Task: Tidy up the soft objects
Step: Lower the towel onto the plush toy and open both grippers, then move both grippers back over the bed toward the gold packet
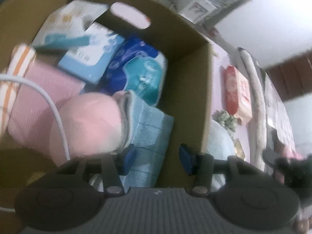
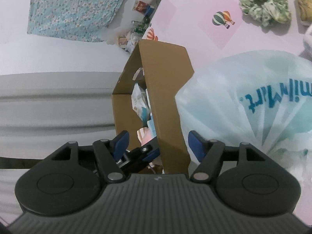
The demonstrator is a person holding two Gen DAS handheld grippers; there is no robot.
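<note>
The left claw (image 1: 158,159) hangs wide apart and empty over the cardboard box (image 1: 187,44), its blue fingertips (image 1: 186,160) straddling the folded blue cloth (image 1: 154,132) below. Just beside it lie a pink rolled sock (image 1: 87,124), a pink towel (image 1: 44,97), a dark blue tissue pack (image 1: 136,72) and lighter packs behind. The white cable (image 1: 56,115) droops across the pink things; I judge it could snag on a pack or drag one out if this claw dips lower. The picture is blurred, so a hasty grab may pinch the wrong item.

The right claw (image 2: 158,143) is also wide and holds nothing, and the near box wall sits between its fingers. Closing here would likely crush or tip the box. The plastic bag (image 2: 243,101) presses against the box's side and may slump. A green scrunchie (image 2: 265,5) waits on the pink mat (image 2: 187,13), well apart.
</note>
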